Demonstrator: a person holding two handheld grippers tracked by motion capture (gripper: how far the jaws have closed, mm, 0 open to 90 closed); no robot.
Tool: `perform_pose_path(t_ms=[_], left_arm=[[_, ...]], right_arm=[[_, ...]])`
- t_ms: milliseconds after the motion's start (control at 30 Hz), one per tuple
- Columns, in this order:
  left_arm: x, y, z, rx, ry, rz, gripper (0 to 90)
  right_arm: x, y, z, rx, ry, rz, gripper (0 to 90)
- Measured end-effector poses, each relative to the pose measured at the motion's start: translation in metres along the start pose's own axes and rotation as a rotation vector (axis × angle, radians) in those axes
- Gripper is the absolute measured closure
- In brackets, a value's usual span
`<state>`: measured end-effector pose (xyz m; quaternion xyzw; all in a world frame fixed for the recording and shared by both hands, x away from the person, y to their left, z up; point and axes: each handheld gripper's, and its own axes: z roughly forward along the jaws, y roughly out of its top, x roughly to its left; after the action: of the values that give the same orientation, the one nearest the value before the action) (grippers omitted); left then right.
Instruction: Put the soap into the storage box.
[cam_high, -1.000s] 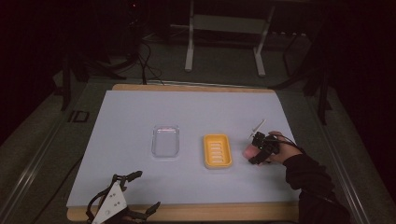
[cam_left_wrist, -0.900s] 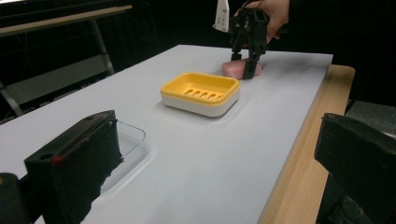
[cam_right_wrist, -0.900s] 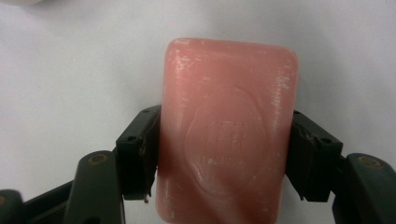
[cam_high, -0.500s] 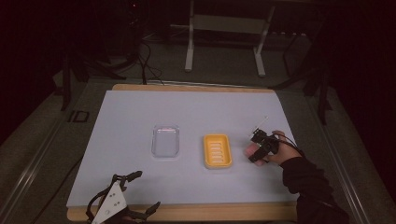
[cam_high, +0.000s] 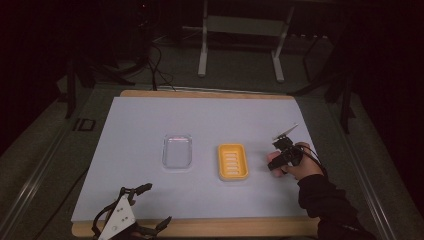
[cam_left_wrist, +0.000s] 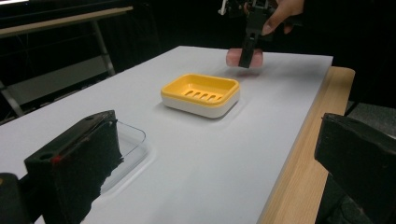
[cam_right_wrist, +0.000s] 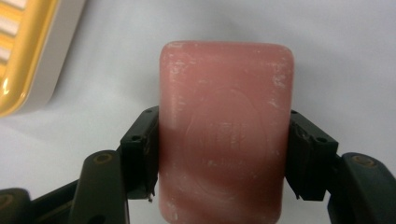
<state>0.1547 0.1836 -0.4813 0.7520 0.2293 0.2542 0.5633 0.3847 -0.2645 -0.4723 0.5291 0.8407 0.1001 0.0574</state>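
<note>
A pink soap bar (cam_right_wrist: 226, 93) is clamped across its width between the jaws of my right gripper (cam_right_wrist: 225, 158). In the high view the right gripper (cam_high: 279, 161) holds the soap (cam_high: 273, 163) just right of the yellow soap dish (cam_high: 233, 161). In the left gripper view the soap (cam_left_wrist: 232, 57) hangs low over the table with a shadow under it, beyond the dish (cam_left_wrist: 201, 93). My left gripper (cam_high: 157, 204) lies at the table's front edge, open and holding nothing.
A clear plastic tray (cam_high: 177, 151) sits left of the dish, near the left gripper's jaw (cam_left_wrist: 133, 140). The white mat (cam_high: 210, 120) covers the table, with a wooden edge (cam_high: 225, 227) at the front. A metal stand (cam_high: 240, 30) is behind the table.
The right hand has turned and shifted slightly with the soap still gripped. The left gripper has not moved.
</note>
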Motion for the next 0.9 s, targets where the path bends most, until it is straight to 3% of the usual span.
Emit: perform_pose_path(t_ms=[100,233,367,567,733,900], left_arm=[[0.000,0.000,0.000,-0.001,0.001,-0.001,0.9],[0.000,0.000,0.000,-0.002,0.004,-0.001,0.9],[0.000,0.000,-0.001,-0.001,0.007,0.002,0.9],[-0.001,0.000,-0.001,-0.001,0.008,0.002,0.9],[0.000,0.000,0.000,0.002,0.008,0.003,0.9],[-0.001,0.001,-0.001,-0.005,0.008,0.008,0.9]], right_arm=[[0.001,-0.002,-0.002,-0.009,-0.005,0.032,37.3],[0.011,-0.005,-0.005,-0.024,-0.087,0.034,37.3],[0.017,-0.009,-0.007,-0.045,-0.049,0.083,37.3],[0.024,-0.011,-0.007,-0.064,-0.066,0.142,37.3],[0.031,-0.013,-0.013,-0.102,-0.053,0.186,37.3],[0.044,-0.010,-0.022,-0.122,-0.048,0.184,37.4]])
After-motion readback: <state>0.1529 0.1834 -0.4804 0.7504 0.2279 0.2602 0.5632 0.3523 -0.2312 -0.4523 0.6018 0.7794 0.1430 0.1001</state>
